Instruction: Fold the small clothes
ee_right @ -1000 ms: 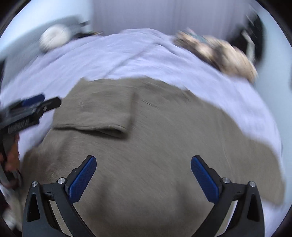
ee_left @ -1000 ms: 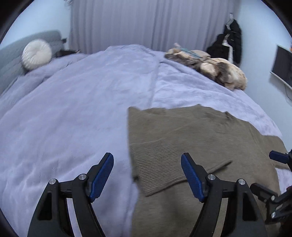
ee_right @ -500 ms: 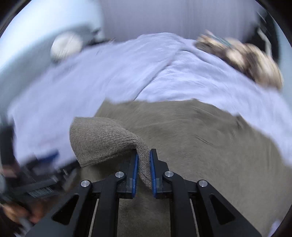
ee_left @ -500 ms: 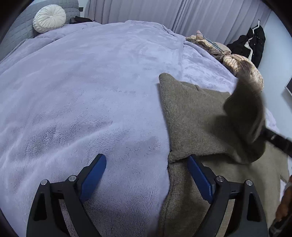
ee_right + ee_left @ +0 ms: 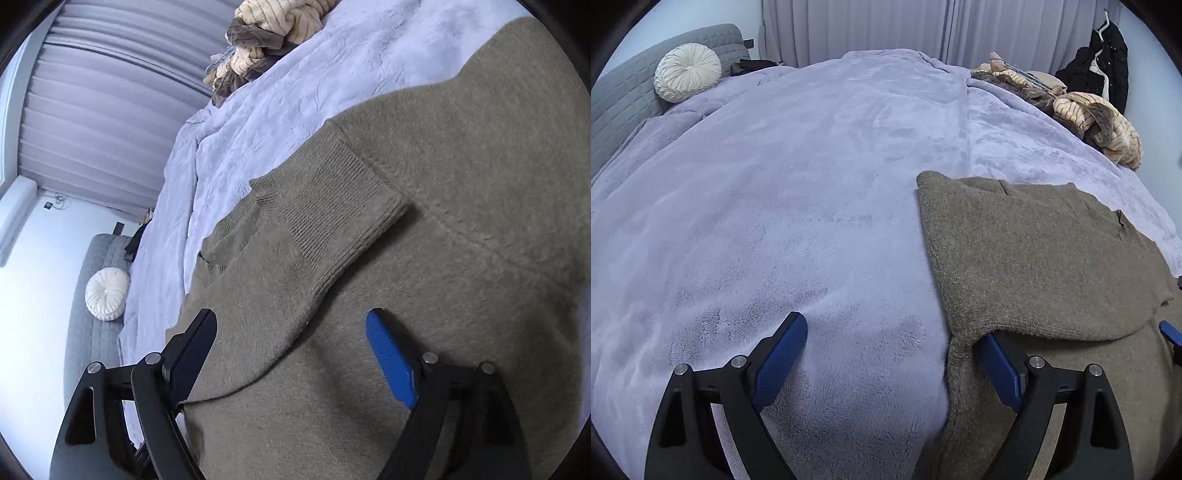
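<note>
An olive-brown knit sweater (image 5: 1045, 258) lies flat on the lilac bed blanket (image 5: 812, 184), its left side folded inward. My left gripper (image 5: 894, 343) is open and empty, low over the sweater's left edge, its right finger (image 5: 999, 363) tucked under the folded layer. In the right wrist view, which is rolled sideways, the sweater (image 5: 461, 221) fills the frame and its sleeve with the ribbed cuff (image 5: 343, 199) lies across the body. My right gripper (image 5: 291, 336) is open and empty just above the sleeve.
A pile of beige and brown clothes (image 5: 1089, 110) lies at the far right of the bed and shows in the right wrist view (image 5: 266, 40). A round white cushion (image 5: 687, 76) leans on the grey headboard (image 5: 620, 96). A black coat (image 5: 1104, 59) hangs by the curtains.
My right gripper was shut on the sleeve and carrying it across; it has let go and opened, and the sleeve lies on the sweater's body. My left gripper has stayed open at the left edge.
</note>
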`<state>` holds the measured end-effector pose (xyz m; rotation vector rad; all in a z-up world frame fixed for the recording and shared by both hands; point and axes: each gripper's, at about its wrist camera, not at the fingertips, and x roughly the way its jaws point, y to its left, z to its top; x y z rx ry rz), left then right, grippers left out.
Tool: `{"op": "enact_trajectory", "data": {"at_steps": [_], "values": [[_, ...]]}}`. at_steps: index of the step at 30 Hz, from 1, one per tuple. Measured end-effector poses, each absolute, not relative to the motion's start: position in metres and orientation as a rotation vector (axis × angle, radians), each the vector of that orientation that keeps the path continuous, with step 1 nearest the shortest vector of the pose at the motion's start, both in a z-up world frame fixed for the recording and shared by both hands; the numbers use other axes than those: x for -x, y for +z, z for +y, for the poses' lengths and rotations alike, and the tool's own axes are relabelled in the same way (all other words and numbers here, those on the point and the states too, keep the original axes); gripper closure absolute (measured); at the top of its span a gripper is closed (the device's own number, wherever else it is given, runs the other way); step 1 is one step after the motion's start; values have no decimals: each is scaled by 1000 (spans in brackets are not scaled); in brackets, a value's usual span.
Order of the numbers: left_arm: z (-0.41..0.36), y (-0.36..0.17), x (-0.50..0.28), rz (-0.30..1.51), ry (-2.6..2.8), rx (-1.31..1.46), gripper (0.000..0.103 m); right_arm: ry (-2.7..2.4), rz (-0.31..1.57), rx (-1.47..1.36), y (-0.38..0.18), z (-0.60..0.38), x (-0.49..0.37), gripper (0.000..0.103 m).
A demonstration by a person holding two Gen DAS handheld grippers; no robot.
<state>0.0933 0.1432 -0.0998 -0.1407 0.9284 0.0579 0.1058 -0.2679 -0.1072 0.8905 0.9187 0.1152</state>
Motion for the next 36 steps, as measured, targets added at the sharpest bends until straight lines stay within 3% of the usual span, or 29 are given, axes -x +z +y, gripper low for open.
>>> {"op": "enact_trajectory", "data": {"at_steps": [2, 3, 4, 5, 10, 15, 17, 20, 21, 22, 24, 25, 26, 27, 30, 33, 36], "values": [[156, -102, -93, 925, 41, 210, 13, 106, 920, -908, -113, -266, -116, 22], [161, -103, -93, 927, 33, 238, 13, 103, 923, -913, -115, -265, -121, 44], [166, -104, -93, 926, 21, 265, 13, 105, 938, -918, -117, -266, -126, 83], [169, -105, -93, 925, 10, 283, 13, 89, 952, -921, -116, -269, -127, 96], [180, -110, -94, 921, -19, 326, 13, 111, 895, -868, -101, -261, -103, 96], [176, -104, -84, 937, -54, 286, 13, 69, 963, -828, -126, -270, -82, 96], [179, -96, -73, 935, -73, 260, 13, 76, 953, -809, -122, -274, -78, 92], [195, -84, -64, 926, -81, 298, 13, 79, 948, -744, -111, -277, -76, 69], [198, -80, -66, 921, -74, 309, 13, 92, 941, -754, -109, -280, -77, 51], [200, -77, -70, 916, -68, 318, 13, 102, 933, -774, -109, -283, -80, 45], [194, -72, -81, 921, -58, 306, 13, 84, 941, -799, -110, -287, -87, 46], [188, -72, -90, 932, -69, 294, 14, 74, 947, -790, -109, -286, -91, 52], [178, -72, -98, 943, -98, 279, 23, 69, 953, -755, -105, -282, -95, 64], [170, -74, -104, 957, -114, 257, 32, 65, 957, -702, -100, -277, -101, 88], [141, -89, -119, 1001, -86, 102, 49, 116, 903, -563, -75, -260, -110, 92], [134, -108, -118, 1007, -60, 47, 49, 87, 887, -406, -66, -254, -113, 92], [136, -108, -113, 987, -58, 56, 48, -41, 1014, -421, -98, -279, -110, 88]]}}
